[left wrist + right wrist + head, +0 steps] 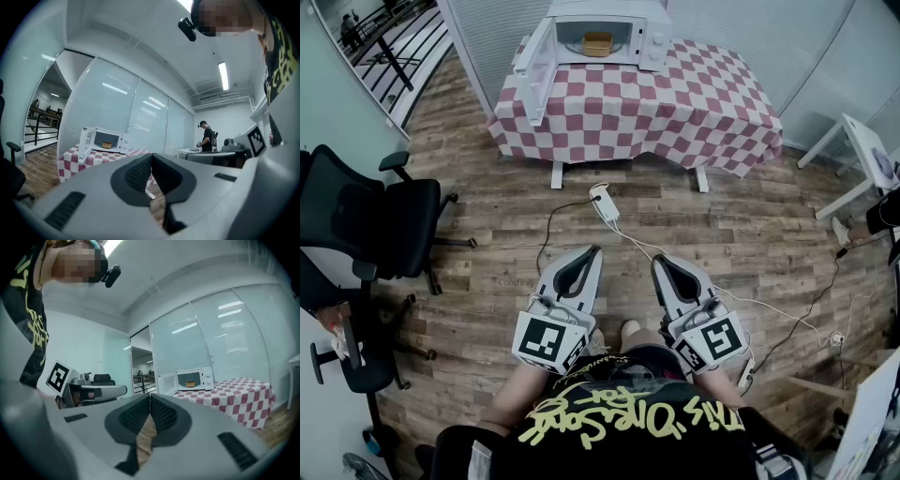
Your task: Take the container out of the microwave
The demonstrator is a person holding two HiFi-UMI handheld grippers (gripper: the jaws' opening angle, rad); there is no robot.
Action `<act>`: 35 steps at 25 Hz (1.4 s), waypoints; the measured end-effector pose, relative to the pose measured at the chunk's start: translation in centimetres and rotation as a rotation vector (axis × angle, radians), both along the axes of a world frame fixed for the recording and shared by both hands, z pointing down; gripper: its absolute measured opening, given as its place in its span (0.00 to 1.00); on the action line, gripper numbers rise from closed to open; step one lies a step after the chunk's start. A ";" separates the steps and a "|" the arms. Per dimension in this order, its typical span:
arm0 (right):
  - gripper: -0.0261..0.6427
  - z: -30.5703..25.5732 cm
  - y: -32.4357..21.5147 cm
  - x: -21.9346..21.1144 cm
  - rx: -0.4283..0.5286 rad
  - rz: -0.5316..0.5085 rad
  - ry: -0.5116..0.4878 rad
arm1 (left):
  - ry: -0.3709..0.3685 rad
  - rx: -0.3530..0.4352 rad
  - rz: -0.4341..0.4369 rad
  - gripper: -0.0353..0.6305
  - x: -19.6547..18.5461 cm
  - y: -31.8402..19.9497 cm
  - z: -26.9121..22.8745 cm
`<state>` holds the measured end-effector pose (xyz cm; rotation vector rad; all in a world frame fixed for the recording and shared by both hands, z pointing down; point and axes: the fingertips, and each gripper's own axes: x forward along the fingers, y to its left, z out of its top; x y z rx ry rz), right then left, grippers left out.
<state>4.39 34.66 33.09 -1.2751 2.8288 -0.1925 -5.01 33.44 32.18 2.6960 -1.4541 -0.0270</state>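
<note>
Tan and small, the container sits inside the open microwave at the top centre of the head view, on the checkered table. It looks stiff and light, perhaps a little slippery, so I would take it by its side walls. The left gripper and right gripper, low in the frame, have jaws pressed together on nothing, well apart from it.
</note>
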 end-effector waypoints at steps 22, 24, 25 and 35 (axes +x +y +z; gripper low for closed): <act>0.06 -0.6 0.2 -0.8 0.013 0.006 -0.020 | 0.001 -0.010 -0.025 0.07 -1.6 0.4 0.1; 0.06 -0.4 0.2 -0.8 0.011 0.008 -0.019 | 0.003 -0.010 -0.028 0.07 -1.7 0.4 0.1; 0.06 -0.4 0.1 -0.9 0.011 0.008 -0.017 | 0.003 -0.010 -0.028 0.07 -1.7 0.4 0.1; 0.06 -0.5 0.5 -0.9 0.015 0.027 0.001 | 0.000 -0.012 -0.018 0.07 -1.8 0.8 0.0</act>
